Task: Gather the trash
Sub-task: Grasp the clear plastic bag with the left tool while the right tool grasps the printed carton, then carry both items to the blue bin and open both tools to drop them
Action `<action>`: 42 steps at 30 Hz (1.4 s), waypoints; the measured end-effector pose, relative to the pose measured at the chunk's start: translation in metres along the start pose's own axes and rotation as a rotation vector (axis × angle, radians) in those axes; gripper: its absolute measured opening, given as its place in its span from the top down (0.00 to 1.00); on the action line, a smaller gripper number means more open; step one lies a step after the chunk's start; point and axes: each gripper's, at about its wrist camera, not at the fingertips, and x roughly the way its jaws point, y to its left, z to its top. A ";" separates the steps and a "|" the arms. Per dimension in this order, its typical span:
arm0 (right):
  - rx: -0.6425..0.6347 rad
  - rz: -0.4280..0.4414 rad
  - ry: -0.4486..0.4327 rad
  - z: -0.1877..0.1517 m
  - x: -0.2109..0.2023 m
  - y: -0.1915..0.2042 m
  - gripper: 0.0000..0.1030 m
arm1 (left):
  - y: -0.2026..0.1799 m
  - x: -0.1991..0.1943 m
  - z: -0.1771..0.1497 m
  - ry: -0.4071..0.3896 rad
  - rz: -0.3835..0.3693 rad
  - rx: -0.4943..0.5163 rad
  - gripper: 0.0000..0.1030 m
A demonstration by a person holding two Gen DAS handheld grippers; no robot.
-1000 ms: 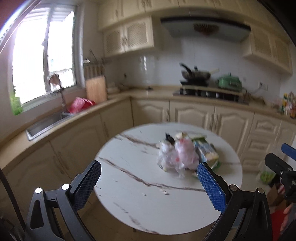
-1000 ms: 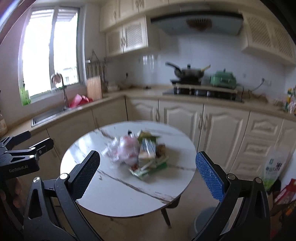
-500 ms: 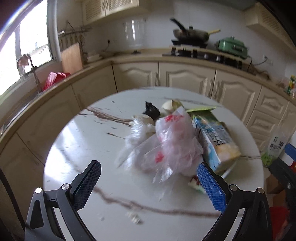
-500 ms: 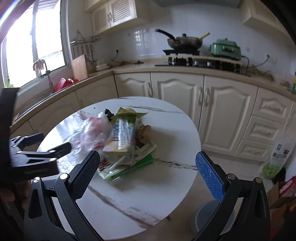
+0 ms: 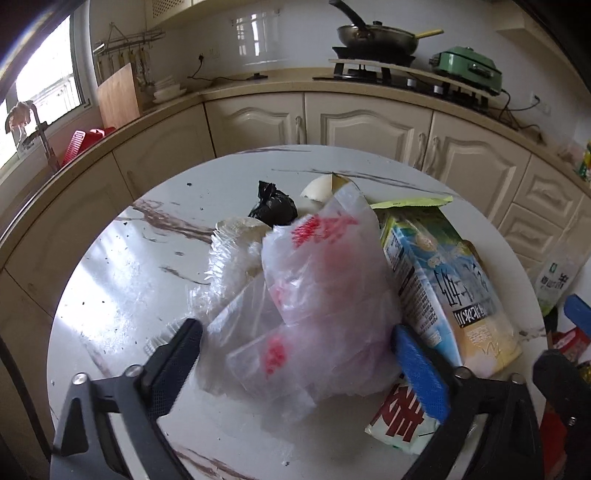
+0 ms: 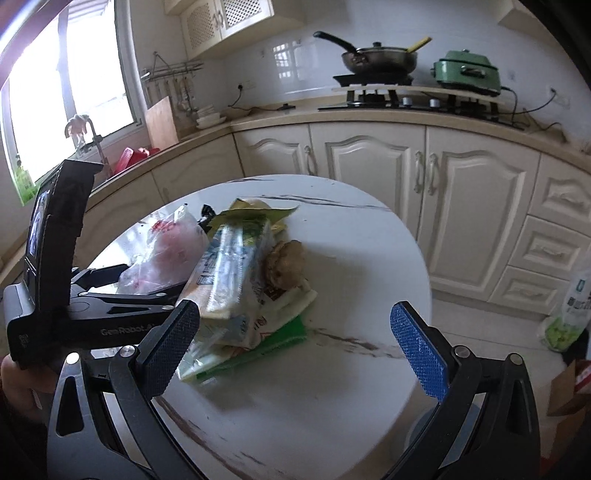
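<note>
A heap of trash lies on the round white marble table (image 5: 122, 280). It holds a clear plastic bag with red print (image 5: 317, 295), a blue and yellow carton (image 5: 436, 280), a black crumpled bag (image 5: 275, 206) and a red-printed wrapper (image 5: 402, 417). My left gripper (image 5: 295, 354) straddles the near end of the plastic bag and its jaws are closing, pads at the bag's sides. In the right wrist view the carton (image 6: 229, 273), a brown crumpled lump (image 6: 284, 262) and a green wrapper (image 6: 280, 336) lie just ahead of my right gripper (image 6: 295, 343). It is open, with its black finger beside the heap.
Cream cabinets (image 6: 373, 184) curve behind the table, with a wok (image 5: 373, 35) and a green cooker (image 5: 469, 68) on the counter. A sink and a red rack (image 5: 86, 144) are at the left. A printed bag (image 6: 569, 310) and a cardboard box (image 6: 569, 387) are on the floor at the right.
Both grippers have come forward and down to the heap. The left one now has the plastic bag between its fingers, which stand slightly narrower. The right one has drawn up beside the carton.
</note>
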 end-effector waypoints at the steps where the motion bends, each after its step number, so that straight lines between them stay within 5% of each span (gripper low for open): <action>1: -0.007 0.003 0.002 0.001 0.003 0.003 0.00 | -0.001 -0.002 -0.002 -0.003 -0.005 -0.002 0.17; 5: -0.026 0.014 0.013 0.004 0.013 0.012 0.00 | 0.010 -0.014 -0.008 -0.043 -0.076 -0.002 0.57; 10: -0.049 0.037 0.048 0.010 0.027 0.027 0.00 | 0.034 -0.028 -0.024 -0.061 -0.106 -0.014 0.72; 18: -0.122 0.016 0.106 0.020 0.052 0.059 0.00 | 0.072 -0.066 -0.056 -0.114 -0.119 -0.057 0.74; 21: -0.123 0.016 0.125 0.019 0.059 0.062 0.27 | 0.074 -0.079 -0.064 -0.122 -0.128 -0.066 0.74; 22: -0.120 0.010 0.121 0.019 0.058 0.062 0.46 | 0.076 -0.084 -0.067 -0.128 -0.129 -0.068 0.74; 24: -0.129 0.015 0.124 0.017 0.057 0.063 0.55 | 0.075 -0.093 -0.068 -0.136 -0.135 -0.064 0.74; 33: -0.062 0.135 0.058 0.011 0.025 0.044 0.56 | 0.066 -0.134 -0.082 -0.176 -0.145 -0.041 0.74; 39: 0.029 0.286 -0.001 0.008 -0.014 0.020 0.56 | 0.033 -0.169 -0.093 -0.222 -0.143 0.012 0.74; 42: 0.051 0.294 -0.040 0.004 -0.036 0.004 0.56 | 0.012 -0.185 -0.102 -0.233 -0.161 0.040 0.74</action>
